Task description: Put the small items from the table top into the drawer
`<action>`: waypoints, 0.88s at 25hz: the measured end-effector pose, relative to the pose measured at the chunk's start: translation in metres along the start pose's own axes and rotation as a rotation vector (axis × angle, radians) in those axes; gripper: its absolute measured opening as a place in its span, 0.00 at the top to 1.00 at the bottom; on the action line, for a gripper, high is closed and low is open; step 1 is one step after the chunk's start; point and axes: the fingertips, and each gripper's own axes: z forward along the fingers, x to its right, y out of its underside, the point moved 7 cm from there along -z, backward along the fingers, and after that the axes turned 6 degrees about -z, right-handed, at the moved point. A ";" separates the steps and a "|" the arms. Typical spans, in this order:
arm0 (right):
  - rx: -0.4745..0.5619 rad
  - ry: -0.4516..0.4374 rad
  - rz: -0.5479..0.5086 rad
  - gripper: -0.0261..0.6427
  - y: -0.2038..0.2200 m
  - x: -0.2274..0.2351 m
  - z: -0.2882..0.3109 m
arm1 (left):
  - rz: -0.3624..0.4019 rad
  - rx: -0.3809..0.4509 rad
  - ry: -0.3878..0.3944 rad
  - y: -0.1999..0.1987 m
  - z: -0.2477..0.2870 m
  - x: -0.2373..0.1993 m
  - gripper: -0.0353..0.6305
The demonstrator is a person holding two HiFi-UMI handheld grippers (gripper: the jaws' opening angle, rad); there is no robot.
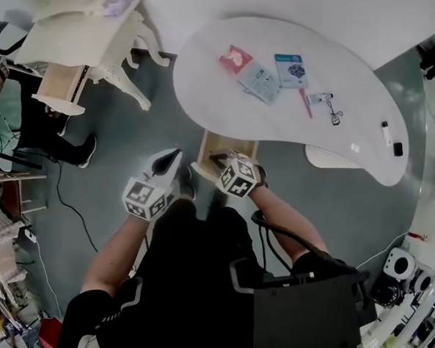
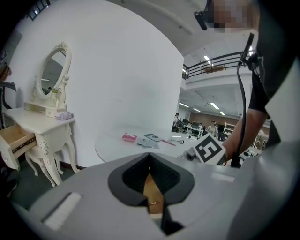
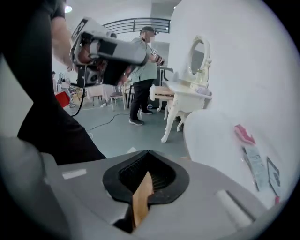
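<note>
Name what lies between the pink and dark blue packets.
Head view: a pale blue packet lies between the pink packet and the dark blue packet, slightly nearer the drawer.

The table (image 1: pixel 208 81) is plain white. At its middle lies a red-pink packet (image 1: pixel 235 58). Beside that are a pale grey-blue packet (image 1: pixel 260 82), a teal packet (image 1: pixel 291 70) with a dark printed patch, and a red pen (image 1: pixel 305 103). Under the table's near edge the drawer (image 1: pixel 226 152) is light bare wood. The floor (image 1: pixel 131 142) round the table is dull grey-green. Left of the table stands a cream dressing table (image 1: pixel 79 36). The left gripper (image 1: pixel 176 154) and right gripper (image 1: pixel 217 161) are pale grey with black pads. Each bears a cube (image 1: pixel 146 198) patterned in black and white squares.
</note>
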 end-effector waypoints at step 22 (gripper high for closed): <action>0.362 0.457 0.215 0.96 -0.144 0.006 -0.145 | 0.135 0.176 0.130 -0.111 -0.059 0.005 0.95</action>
